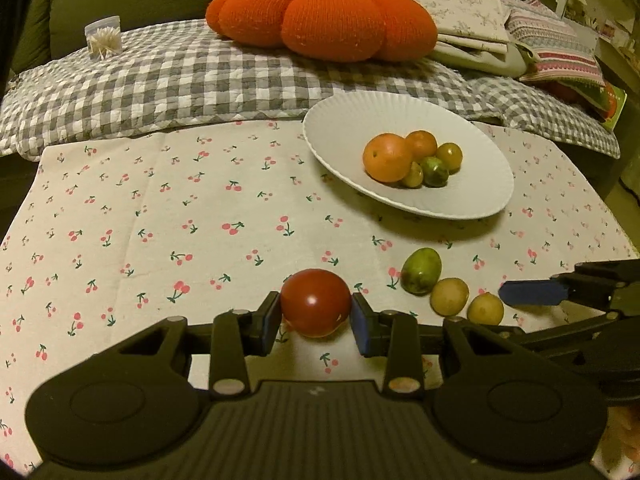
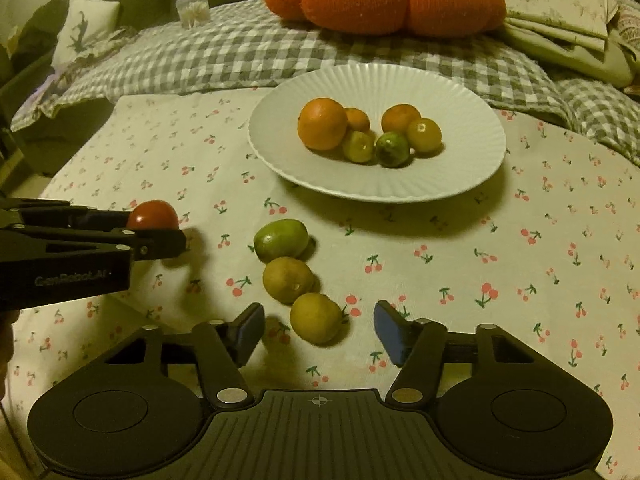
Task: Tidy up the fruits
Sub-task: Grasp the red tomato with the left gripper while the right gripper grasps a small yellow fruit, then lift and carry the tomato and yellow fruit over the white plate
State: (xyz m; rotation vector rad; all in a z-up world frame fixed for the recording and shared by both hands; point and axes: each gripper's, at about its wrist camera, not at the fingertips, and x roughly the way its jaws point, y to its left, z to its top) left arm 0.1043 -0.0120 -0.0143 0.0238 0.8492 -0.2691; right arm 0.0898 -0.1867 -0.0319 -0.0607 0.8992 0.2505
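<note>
On the plate [image 2: 280, 92] – six fruits; loose on the cherry-print cloth [image 2: 520, 280] – three yellow-green fruits; one red tomato [image 1: 315, 302].

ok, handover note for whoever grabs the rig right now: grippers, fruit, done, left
Left gripper: shut on the red tomato, low over the cherry-print cloth; not clear whether the tomato is off the cloth.
Right gripper: open and empty, jaws either side of the nearest yellow fruit.
Done: six fruits lie on the white plate, counted from the right wrist view, including the large orange.
Left: tomato to the plate, then three fruits in a row on the cloth: green fruit, middle yellow fruit and the nearest yellow one.
</note>
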